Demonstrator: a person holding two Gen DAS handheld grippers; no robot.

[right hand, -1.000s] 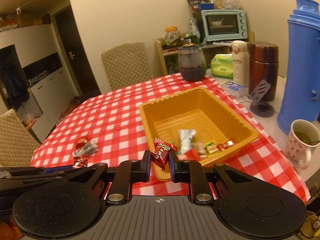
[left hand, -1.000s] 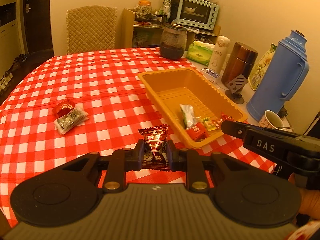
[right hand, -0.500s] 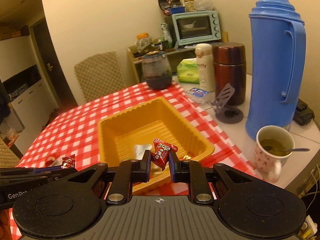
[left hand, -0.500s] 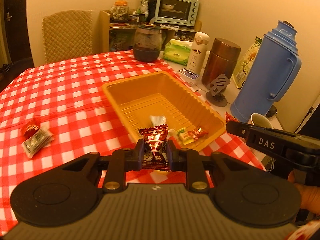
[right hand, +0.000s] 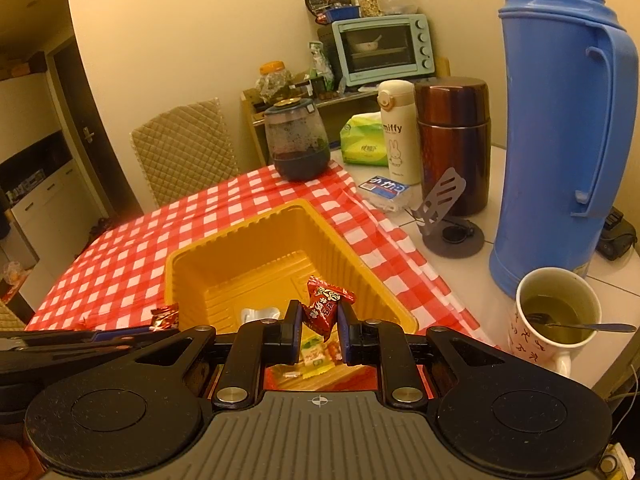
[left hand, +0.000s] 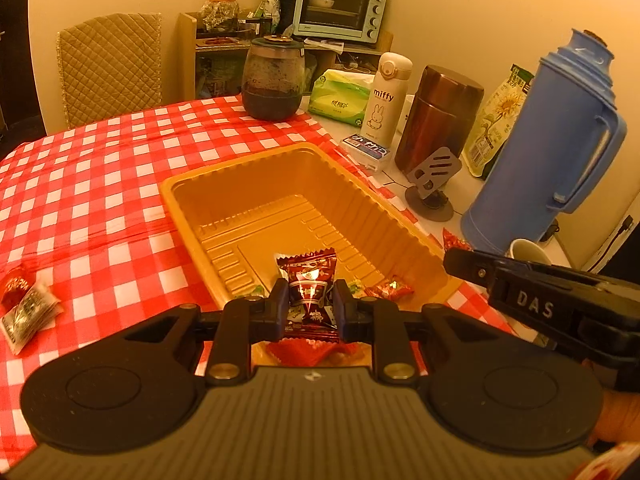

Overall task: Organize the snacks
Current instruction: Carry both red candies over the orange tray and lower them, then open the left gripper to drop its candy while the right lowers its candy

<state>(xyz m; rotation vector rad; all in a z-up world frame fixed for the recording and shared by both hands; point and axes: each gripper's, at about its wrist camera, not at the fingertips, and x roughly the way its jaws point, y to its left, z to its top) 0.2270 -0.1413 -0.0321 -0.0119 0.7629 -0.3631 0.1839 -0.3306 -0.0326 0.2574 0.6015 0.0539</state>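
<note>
**Both fingers clamp sweets over the tray's near end**

The left gripper's (left hand: 310,307) fingers (left hand: 279,305) pinch a dark red sweet (left hand: 309,284) by its lower half. Its long axis stands upright, the crimped top edge pointing up and away from the camera, the printed face toward the lens. The right gripper's (right hand: 319,325) fingers (right hand: 293,322) squeeze a bright red sweet (right hand: 325,305), which is tilted, its long axis running from upper left to lower right, one twisted end sticking up above the pads.

Both sweets hang over the near end of the orange tray (left hand: 384,216), which lies lengthwise away from the cameras on the red-checked bench (left hand: 100,184). On the tray floor just beneath lie a few more wrapped sweets (left hand: 388,291), among them a yellow-green one (right hand: 316,356) and a silvery packet (right hand: 260,314).

Left of the tray, well apart from it, two wrappers (left hand: 24,308) lie on the cloth. Right of the tray stand a mug (right hand: 556,316) with a spoon, a blue flask (right hand: 560,140), a brown canister (right hand: 454,140) and a white bottle (right hand: 398,132). Further back sit a dark glass jar (left hand: 274,80), a chair (left hand: 110,66) and a toaster oven (left hand: 340,6).
</note>
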